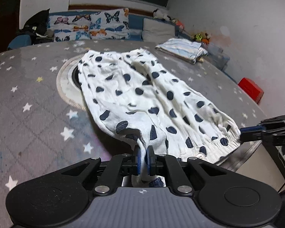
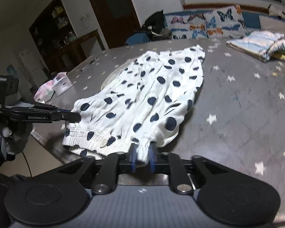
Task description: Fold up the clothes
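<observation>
- Gripping the near, elasticated end of a white cotton garment with dark blue polka dots (image 1: 142,95), both tools were lifting that edge off the grey star-printed desk (image 1: 34,87), while the far hem lay flat on the cloth-covered top.
- The left gripper (image 1: 143,160) had its blue-padded fingers (image 1: 136,159) clenched on a bunched corner of the fabric, which ran between the pads and down toward the camera.
- The right gripper (image 2: 142,156) was clamped on the opposite corner of the waistband, near a white button (image 2: 104,143); a fold of gathered elastic filled the gap between its fingers (image 2: 152,157).
- Judging by this, the step in hand was the first fold: the waist end raised, ready to be carried over toward the far hem.
- The next move would call for both corners travelling together at the same height, keeping the edge taut so the layers landed square.
- A folded pale blue striped cloth pile (image 1: 182,48) lay well apart at the desk's far side.
- A red box (image 1: 250,89) sat beyond the desk's edge; I could not tell its contents.
</observation>
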A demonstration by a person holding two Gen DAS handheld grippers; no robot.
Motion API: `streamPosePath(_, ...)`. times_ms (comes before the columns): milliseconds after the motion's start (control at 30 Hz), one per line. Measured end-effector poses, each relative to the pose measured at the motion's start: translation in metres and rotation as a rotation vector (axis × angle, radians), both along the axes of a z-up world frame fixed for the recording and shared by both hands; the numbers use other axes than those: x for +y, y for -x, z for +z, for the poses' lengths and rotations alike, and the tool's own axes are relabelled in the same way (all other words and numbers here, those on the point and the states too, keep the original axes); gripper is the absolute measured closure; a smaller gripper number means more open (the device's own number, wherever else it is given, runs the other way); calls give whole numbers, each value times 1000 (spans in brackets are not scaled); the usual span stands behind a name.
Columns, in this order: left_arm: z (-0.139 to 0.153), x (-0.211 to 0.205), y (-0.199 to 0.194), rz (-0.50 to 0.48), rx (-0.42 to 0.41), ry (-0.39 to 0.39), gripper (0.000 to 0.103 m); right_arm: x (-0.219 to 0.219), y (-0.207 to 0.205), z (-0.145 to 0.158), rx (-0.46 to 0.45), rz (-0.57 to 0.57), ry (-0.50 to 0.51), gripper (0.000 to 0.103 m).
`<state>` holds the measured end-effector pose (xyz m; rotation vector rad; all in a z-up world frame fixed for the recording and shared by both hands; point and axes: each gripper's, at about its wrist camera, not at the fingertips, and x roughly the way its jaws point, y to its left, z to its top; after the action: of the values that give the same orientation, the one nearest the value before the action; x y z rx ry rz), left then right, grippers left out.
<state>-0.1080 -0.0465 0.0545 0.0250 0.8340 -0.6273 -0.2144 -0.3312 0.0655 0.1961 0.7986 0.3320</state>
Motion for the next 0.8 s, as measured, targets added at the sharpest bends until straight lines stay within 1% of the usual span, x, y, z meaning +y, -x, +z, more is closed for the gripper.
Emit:
streamPosePath(67, 1, 4, -1, 2, 3, -1, 92, -5, 1, 5, -8, -6, 3, 83)
streamPosePath(133, 5, 8, 0, -2, -11, 10, 90, -11, -2, 10, -22, -24, 8, 80)
streamPosePath(167, 8, 11, 1, -1, -21, 14, 85, -15, -5, 13, -28, -35, 11, 74)
streamPosePath(200, 10, 13, 3, 1, -31, 18, 79, -18, -8, 16, -37, -47, 16, 72)
streamPosePath(267, 15, 14, 2, 16, -51, 22, 70, -22, -19, 20, -61, -69, 37, 72)
streamPosePath(367, 21, 18, -2, 35, -75, 27, 68, -28, -44, 26, -87, -87, 76, 72)
streamPosePath(467, 21, 18, -11, 61, -84, 27, 63, -33, -73, 29, -105, -105, 104, 72)
streamPosePath(500, 20, 18, -15, 70, -84, 27, 63, -35, -85, 30, -110, -111, 113, 72)
streamPosePath(633, 14, 15, -31, 102, -65, 32, 63, -37, -141, 33, -135, -109, 154, 72)
streamPosePath(800, 4, 9, -51, 125, -31, 36, 63, -27, -210, 38, -154, -67, 215, 72)
